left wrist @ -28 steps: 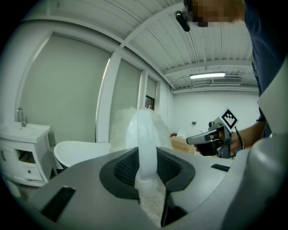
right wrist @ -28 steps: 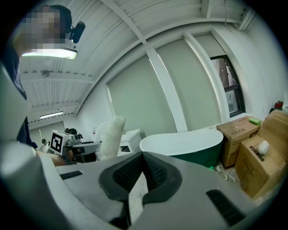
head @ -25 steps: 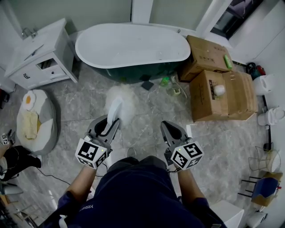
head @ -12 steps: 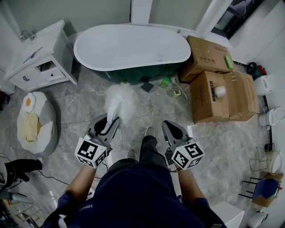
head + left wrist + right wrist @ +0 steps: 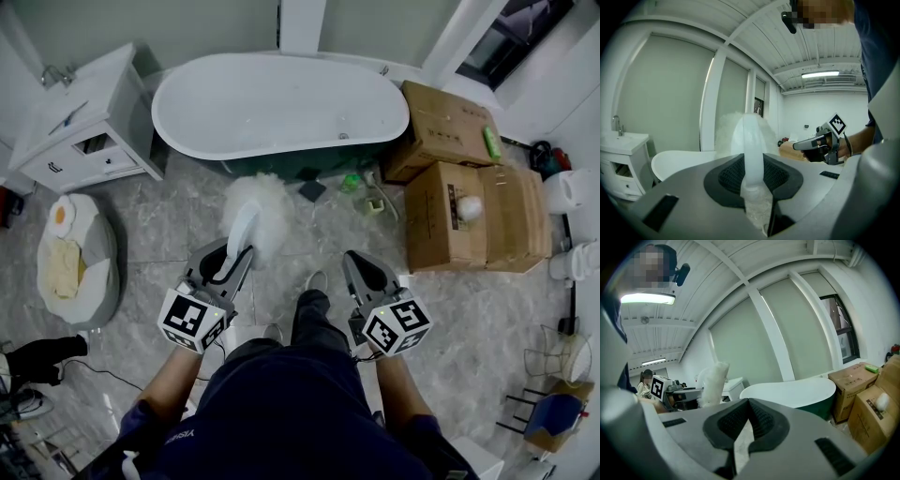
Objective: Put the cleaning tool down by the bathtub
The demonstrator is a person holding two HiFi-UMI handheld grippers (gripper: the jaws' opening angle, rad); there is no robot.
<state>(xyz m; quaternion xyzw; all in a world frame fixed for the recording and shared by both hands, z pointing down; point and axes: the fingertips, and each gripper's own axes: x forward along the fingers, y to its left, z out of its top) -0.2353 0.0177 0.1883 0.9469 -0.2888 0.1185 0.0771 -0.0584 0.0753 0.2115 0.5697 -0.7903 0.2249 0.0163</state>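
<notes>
The cleaning tool is a fluffy white duster (image 5: 255, 206) on a pale translucent handle (image 5: 242, 236). My left gripper (image 5: 234, 259) is shut on that handle and holds the duster upright above the floor, short of the bathtub (image 5: 281, 105). In the left gripper view the handle (image 5: 753, 154) stands between the dark pads, with the duster's fluff (image 5: 732, 133) behind it and the tub (image 5: 675, 161) beyond. My right gripper (image 5: 362, 269) is level with the left one, shut on nothing. Its own view shows the tub (image 5: 792, 390) ahead and the duster (image 5: 712, 383) at left.
A white vanity cabinet (image 5: 80, 117) stands left of the tub. Two cardboard boxes (image 5: 448, 120) (image 5: 473, 220) stand at its right end. A small green bottle (image 5: 350, 180) and a dark square block (image 5: 311, 190) lie at the tub's foot. A cushion (image 5: 70, 258) lies at left.
The person's leg has come forward between the grippers and the view has shifted slightly. Both grippers keep their places and the duster stays held.
</notes>
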